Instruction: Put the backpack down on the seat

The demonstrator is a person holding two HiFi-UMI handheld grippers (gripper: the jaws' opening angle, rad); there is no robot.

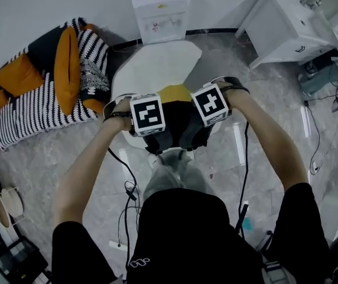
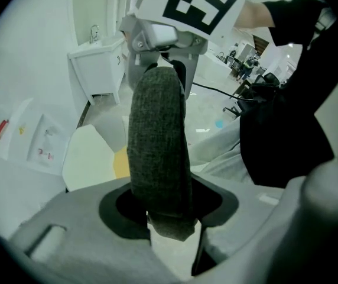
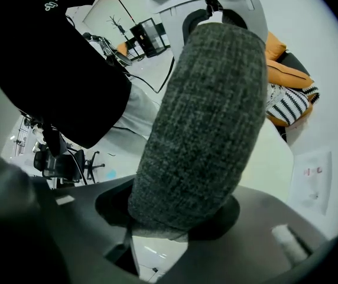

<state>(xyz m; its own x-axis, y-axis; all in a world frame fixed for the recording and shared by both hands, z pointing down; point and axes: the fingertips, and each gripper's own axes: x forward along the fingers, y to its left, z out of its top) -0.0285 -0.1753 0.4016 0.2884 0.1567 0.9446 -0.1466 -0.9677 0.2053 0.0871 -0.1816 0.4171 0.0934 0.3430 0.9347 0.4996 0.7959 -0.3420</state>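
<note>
Directly below both sets of jaws lies the white seat (image 1: 157, 64), the broadest thing here, spreading out past the jaw tips away from the person. Under the jaws is the dark backpack (image 1: 178, 132). In the head view it overlaps the seat's near edge, but I cannot tell whether its base touches the seat. A padded grey strap (image 2: 157, 141) appears to span the 2 grippers: in each gripper view it leaves that gripper's jaws and reaches toward the other gripper. The left gripper (image 2: 170, 232) has its jaws clamped against the strap's sides, with the strap's end poking through the gap. The right gripper (image 3: 157, 229) is likewise clenched on the strap, which fills its gap. The 2 grippers sit just beside each other, pointing steeply down.
</note>
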